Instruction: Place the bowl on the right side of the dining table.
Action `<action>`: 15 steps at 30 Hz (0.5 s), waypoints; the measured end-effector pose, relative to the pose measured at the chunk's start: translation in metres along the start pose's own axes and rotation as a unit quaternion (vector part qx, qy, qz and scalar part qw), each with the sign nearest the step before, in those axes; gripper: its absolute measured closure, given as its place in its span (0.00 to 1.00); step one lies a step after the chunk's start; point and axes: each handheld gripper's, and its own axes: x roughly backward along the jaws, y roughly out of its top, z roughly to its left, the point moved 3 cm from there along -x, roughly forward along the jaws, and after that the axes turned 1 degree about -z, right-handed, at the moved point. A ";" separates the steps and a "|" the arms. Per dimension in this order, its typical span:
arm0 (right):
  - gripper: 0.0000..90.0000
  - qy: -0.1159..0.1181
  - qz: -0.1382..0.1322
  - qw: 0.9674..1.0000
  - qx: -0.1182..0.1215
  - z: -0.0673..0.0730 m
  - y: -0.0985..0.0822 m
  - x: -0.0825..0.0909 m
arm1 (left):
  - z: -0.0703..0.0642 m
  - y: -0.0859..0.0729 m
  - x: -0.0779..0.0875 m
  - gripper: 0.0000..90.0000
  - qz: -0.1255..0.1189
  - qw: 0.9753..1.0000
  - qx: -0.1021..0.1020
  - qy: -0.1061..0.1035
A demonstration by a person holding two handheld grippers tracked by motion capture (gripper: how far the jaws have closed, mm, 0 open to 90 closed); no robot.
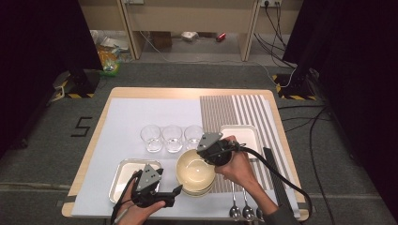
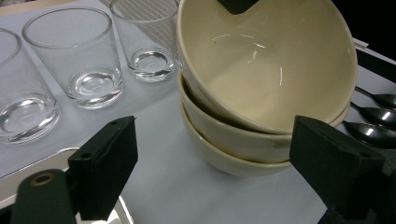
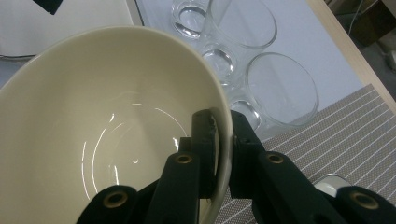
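Three cream bowls are stacked (image 1: 196, 187) near the table's front edge. The top bowl (image 1: 194, 169) (image 2: 266, 70) (image 3: 93, 140) sits tilted in the stack, and my right gripper (image 1: 203, 156) (image 3: 225, 140) is shut on its far right rim, one jaw inside and one outside. The two lower bowls (image 2: 233, 142) stay nested on the white mat. My left gripper (image 1: 170, 184) (image 2: 219, 168) is low at the stack's left, its jaws open wide and pointed at the bowls without touching them.
Three empty glasses (image 1: 172, 138) (image 2: 84, 56) (image 3: 280, 88) stand in a row behind the bowls. A metal tray (image 1: 121, 174) lies under my left hand and a white tray (image 1: 248, 133) on the striped placemat (image 1: 234, 110). Spoons (image 1: 239, 208) (image 2: 373, 116) lie to the right of the stack.
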 end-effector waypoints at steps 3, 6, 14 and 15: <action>0.93 0.001 0.001 1.000 -0.002 0.000 0.000 0.000 | -0.001 0.001 -0.004 0.17 0.001 1.000 0.005 0.003; 0.91 0.006 0.002 1.000 -0.013 0.000 0.000 0.000 | -0.001 0.001 -0.006 0.13 0.008 1.000 0.012 0.003; 0.78 0.024 0.029 0.999 -0.022 0.001 -0.006 -0.007 | -0.001 0.001 -0.007 0.11 0.010 1.000 0.014 0.010; 0.77 0.023 0.033 0.999 -0.021 0.002 -0.007 -0.007 | -0.001 0.001 -0.007 0.10 0.010 1.000 0.015 0.010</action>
